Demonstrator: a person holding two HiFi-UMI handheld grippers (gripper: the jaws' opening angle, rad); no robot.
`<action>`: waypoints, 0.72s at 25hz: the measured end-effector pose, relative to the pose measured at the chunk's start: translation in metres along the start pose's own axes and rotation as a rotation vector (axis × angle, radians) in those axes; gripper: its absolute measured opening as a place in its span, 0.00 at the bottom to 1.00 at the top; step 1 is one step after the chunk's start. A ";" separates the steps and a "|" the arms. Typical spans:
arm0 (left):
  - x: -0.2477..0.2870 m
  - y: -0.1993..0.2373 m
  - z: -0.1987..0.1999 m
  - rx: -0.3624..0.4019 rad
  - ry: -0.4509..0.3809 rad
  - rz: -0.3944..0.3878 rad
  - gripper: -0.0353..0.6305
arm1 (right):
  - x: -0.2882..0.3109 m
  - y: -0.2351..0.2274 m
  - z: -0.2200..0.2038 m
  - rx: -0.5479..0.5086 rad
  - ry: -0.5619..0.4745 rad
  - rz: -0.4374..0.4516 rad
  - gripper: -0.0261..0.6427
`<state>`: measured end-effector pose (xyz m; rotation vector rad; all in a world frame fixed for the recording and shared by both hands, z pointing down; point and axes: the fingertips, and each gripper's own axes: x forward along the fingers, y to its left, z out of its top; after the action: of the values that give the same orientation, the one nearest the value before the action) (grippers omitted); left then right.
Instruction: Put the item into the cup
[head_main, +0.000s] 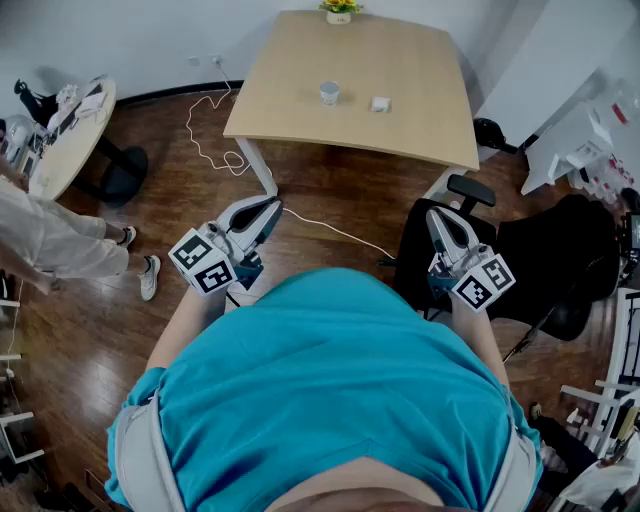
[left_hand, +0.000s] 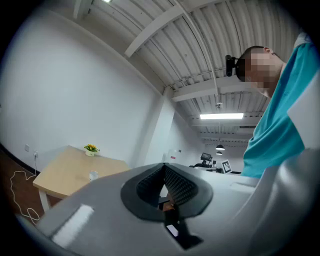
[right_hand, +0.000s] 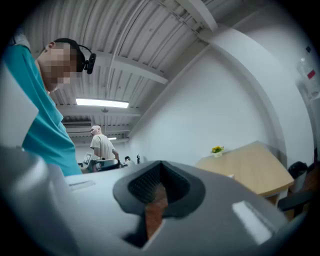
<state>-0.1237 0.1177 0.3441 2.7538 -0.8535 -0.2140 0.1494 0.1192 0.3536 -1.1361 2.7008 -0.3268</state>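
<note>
Jaws closed on nothing, left gripper (head_main: 275, 204) and right gripper (head_main: 436, 214) hover at the person's waist. At twelve o'clock, the worktop (head_main: 400, 55) carries the cup (head_main: 329, 93), with the white item (head_main: 380, 104) near its three o'clock.

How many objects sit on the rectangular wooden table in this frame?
3: a white cup near the middle, a small white item just to its right in the head view, and a potted yellow flower at the far edge. Nothing else shows on the table.
</note>
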 end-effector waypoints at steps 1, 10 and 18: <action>0.003 -0.003 -0.002 0.002 0.001 -0.001 0.06 | -0.003 -0.002 0.001 -0.001 -0.001 0.001 0.04; 0.052 -0.043 -0.013 0.025 0.018 0.016 0.06 | -0.047 -0.038 0.012 -0.020 -0.001 0.028 0.04; 0.098 -0.071 -0.029 0.048 0.062 0.026 0.06 | -0.071 -0.072 0.011 -0.048 0.020 0.065 0.04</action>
<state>0.0003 0.1235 0.3453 2.7754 -0.8892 -0.1035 0.2503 0.1202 0.3696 -1.0605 2.7704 -0.2660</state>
